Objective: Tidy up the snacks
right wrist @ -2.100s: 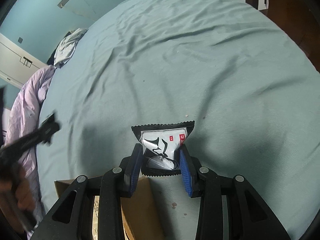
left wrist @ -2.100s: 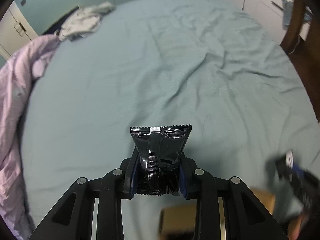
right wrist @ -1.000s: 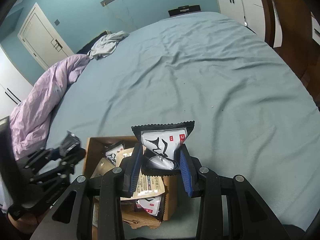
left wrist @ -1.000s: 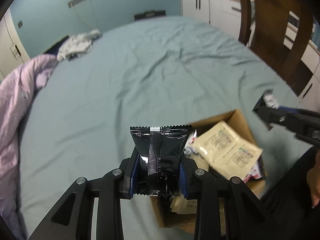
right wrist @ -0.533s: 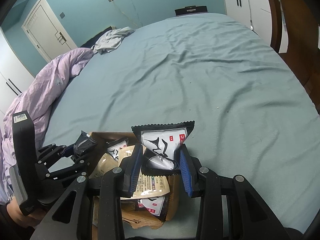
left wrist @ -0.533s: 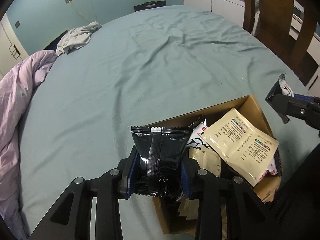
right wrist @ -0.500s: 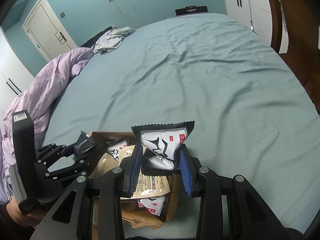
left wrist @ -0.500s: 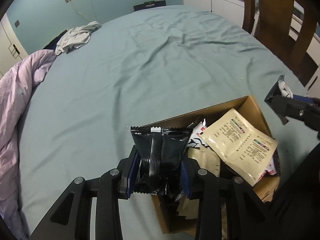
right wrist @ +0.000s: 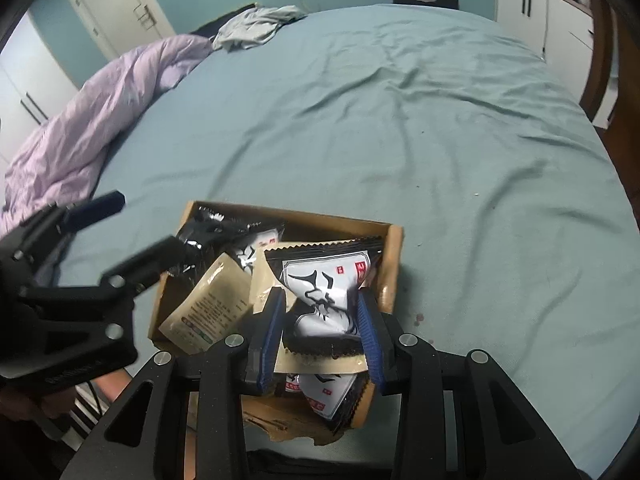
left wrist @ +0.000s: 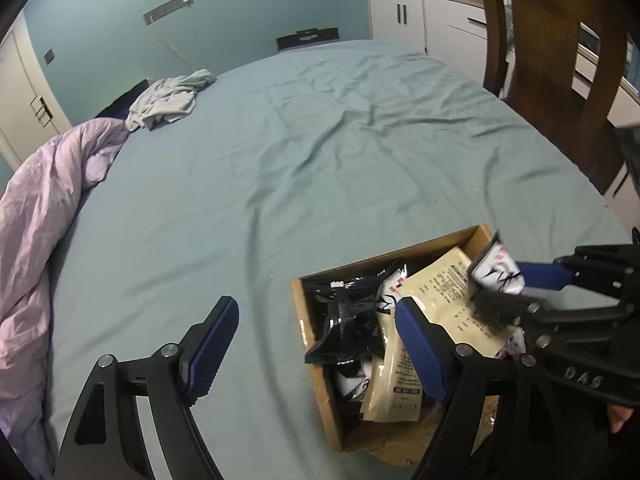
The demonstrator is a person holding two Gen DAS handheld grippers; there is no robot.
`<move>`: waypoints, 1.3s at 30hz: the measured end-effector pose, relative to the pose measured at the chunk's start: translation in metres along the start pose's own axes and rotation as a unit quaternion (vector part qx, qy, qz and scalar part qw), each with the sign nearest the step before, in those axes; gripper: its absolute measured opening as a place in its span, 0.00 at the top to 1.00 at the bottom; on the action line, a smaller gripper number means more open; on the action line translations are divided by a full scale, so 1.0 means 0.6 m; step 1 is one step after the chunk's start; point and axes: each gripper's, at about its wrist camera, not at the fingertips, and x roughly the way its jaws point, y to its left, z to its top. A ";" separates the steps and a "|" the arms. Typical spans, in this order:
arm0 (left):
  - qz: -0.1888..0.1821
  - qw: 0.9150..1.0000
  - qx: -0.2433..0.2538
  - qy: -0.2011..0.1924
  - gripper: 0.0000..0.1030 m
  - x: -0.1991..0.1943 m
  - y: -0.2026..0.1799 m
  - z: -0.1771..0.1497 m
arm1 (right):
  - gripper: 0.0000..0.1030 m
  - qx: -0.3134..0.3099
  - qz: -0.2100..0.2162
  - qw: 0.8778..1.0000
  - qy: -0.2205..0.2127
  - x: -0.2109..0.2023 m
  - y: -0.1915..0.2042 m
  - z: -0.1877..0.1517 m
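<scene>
A cardboard box [left wrist: 316,384] [right wrist: 394,248] of snack packets sits on the teal bed sheet near the front edge. My left gripper [left wrist: 316,344] is open over its left side; a black snack packet [left wrist: 344,326] lies in the box between the fingers. It also shows in the right wrist view [right wrist: 208,232]. My right gripper [right wrist: 322,332] is shut on a black-and-white snack packet [right wrist: 324,280] above the box's right part; it shows at the right of the left wrist view [left wrist: 498,276]. Beige packets [left wrist: 448,292] [right wrist: 208,308] lie in the box.
A lilac duvet [left wrist: 44,208] [right wrist: 88,108] is heaped along the bed's left side, with grey clothes [left wrist: 172,96] [right wrist: 256,24] at the far end. A wooden chair [left wrist: 552,52] and white cabinets [left wrist: 412,16] stand to the right.
My left gripper has opened and the black packet has dropped into the box. My right gripper has moved down over the box, still holding its packet.
</scene>
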 end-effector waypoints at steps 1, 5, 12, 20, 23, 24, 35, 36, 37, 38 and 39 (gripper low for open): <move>0.001 1.000 -0.005 0.003 0.21 -0.001 0.004 0.000 | 0.67 -0.004 0.001 1.000 0.004 0.003 0.003 0.002; 0.017 1.000 -0.003 0.008 0.21 -0.006 0.013 -0.001 | 0.67 -0.021 -0.002 1.000 0.001 0.006 0.015 0.002; 0.019 1.000 -0.011 0.005 0.21 -0.020 0.025 -0.004 | 0.63 -0.009 0.042 0.999 -0.010 -0.003 0.007 -0.003; 0.015 1.000 -0.015 0.009 0.20 -0.019 0.029 -0.005 | 0.16 0.002 0.029 0.996 -0.087 -0.088 -0.021 -0.029; 0.016 1.000 -0.015 0.014 0.20 -0.016 0.027 -0.004 | 0.16 -0.017 0.003 0.998 -0.059 -0.088 -0.025 -0.043; 0.015 1.000 -0.015 0.015 0.20 -0.016 0.026 -0.005 | 0.16 -0.014 -0.002 0.999 -0.047 -0.085 -0.028 -0.048; 0.016 0.999 -0.017 0.027 0.18 -0.008 0.023 -0.004 | 0.16 0.041 -0.021 0.998 -0.047 -0.069 -0.033 -0.036; 0.015 0.999 -0.018 0.029 0.17 -0.007 0.022 -0.004 | 0.16 0.039 -0.023 0.998 -0.049 -0.065 -0.028 -0.036; 0.015 0.999 -0.018 0.032 0.16 -0.005 0.021 -0.005 | 0.16 0.036 -0.024 0.998 -0.049 -0.065 -0.027 -0.038; 0.017 0.999 -0.017 0.035 0.14 -0.003 0.020 -0.006 | 0.16 0.032 -0.025 0.998 -0.050 -0.066 -0.023 -0.039; 0.020 0.999 -0.017 0.037 0.14 -0.001 0.019 -0.007 | 0.16 0.028 -0.025 0.998 -0.051 -0.067 -0.022 -0.040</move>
